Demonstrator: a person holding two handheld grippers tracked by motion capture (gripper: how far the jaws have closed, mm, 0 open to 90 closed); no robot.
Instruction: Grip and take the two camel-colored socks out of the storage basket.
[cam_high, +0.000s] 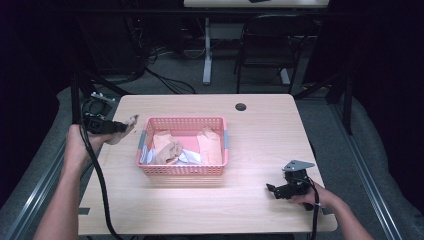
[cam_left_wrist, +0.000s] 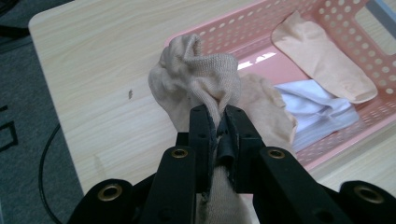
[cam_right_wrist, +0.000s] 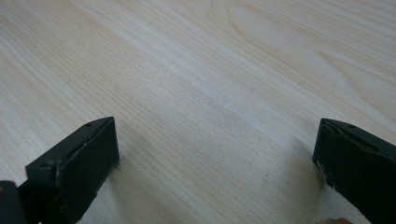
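My left gripper (cam_left_wrist: 218, 122) is shut on a beige sock (cam_left_wrist: 201, 77), whose bunched cloth bulges out past the jaw tips. In the high view this gripper (cam_high: 131, 121) hovers over the table just left of the pink basket (cam_high: 182, 169), with the sock (cam_high: 133, 120) at its tip. Inside the basket lie beige socks (cam_high: 210, 145) and a white cloth (cam_high: 188, 157). The left gripper view shows one flat beige sock (cam_left_wrist: 322, 56) and the white cloth (cam_left_wrist: 317, 109) in the basket (cam_left_wrist: 233, 32). My right gripper (cam_high: 274, 190) rests low at the table's front right, open, with bare wood between its fingers (cam_right_wrist: 81, 163).
The wooden table (cam_high: 260, 135) has a round cable hole (cam_high: 241, 107) near its back edge. A black cable (cam_high: 100, 180) trails from the left gripper down the table's left side. A chair (cam_high: 270, 42) and a desk leg (cam_high: 207, 50) stand on the floor beyond.
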